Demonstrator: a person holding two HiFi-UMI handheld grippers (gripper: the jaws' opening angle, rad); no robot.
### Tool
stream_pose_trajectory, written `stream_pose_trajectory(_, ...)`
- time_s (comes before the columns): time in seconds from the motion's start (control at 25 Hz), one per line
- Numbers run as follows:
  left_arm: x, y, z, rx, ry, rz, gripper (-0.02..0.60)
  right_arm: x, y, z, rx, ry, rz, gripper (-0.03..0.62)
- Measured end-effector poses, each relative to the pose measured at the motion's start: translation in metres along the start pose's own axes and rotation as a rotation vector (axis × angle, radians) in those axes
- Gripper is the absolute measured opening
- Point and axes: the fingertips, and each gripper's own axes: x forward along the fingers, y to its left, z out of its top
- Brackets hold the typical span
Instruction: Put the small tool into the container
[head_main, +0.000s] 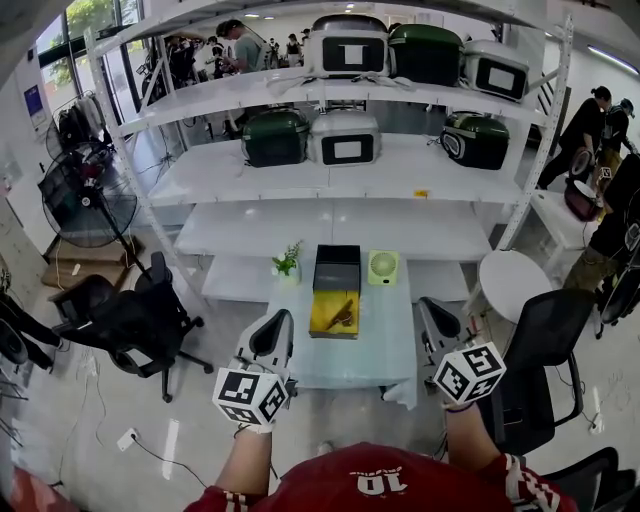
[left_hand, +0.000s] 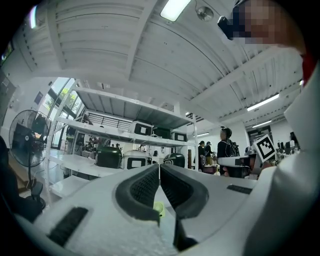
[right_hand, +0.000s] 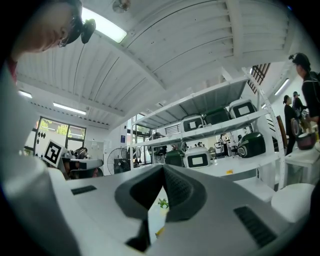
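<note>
Yellow tray (head_main: 322, 324), brown small tool (head_main: 342, 314), black box (head_main: 337, 270). Light green fan (head_main: 383, 267), white tabletop (head_main: 390, 345). Black-and-white squares on left gripper (head_main: 283, 318) and right gripper (head_main: 427, 305).

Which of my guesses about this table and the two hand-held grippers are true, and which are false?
1. The small tool lies on the yellow tray. True.
2. The black container stands nearer the person than the tray. False: it stands beyond the tray.
3. The potted plant stands left of the black container. True.
4. The left gripper holds the tool while the right gripper is open. False: both have their jaws together on nothing.
</note>
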Motion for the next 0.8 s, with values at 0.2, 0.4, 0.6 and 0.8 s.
stream_pose_trajectory(0.2, 0.0022, -0.0021, -0.0013, 0.004, 0.002, 0.0, -0.011, 0.0012, -0.0028, -0.0015, 0.0, -0.002, 0.001, 0.005)
stream_pose_trajectory(0.4, 0.0024, -0.005, -0.0034, 0.003, 0.002, -0.002, -0.011, -0.0001, -0.0045, -0.0049, 0.005, 0.003, 0.003, 0.005)
stream_pose_trajectory(0.6, 0.0032, -0.0081, -0.0039, -0.002, -0.002, -0.004, -0.011, -0.0016, -0.0056, -0.0035, -0.001, -0.003, 0.002, 0.005)
stream_pose_trajectory(0.8, 0.0013, -0.0097, -0.0092, -0.005, 0.006, -0.009, -0.011, -0.0012, -0.003, -0.0081, 0.002, 0.0, 0.008, 0.003)
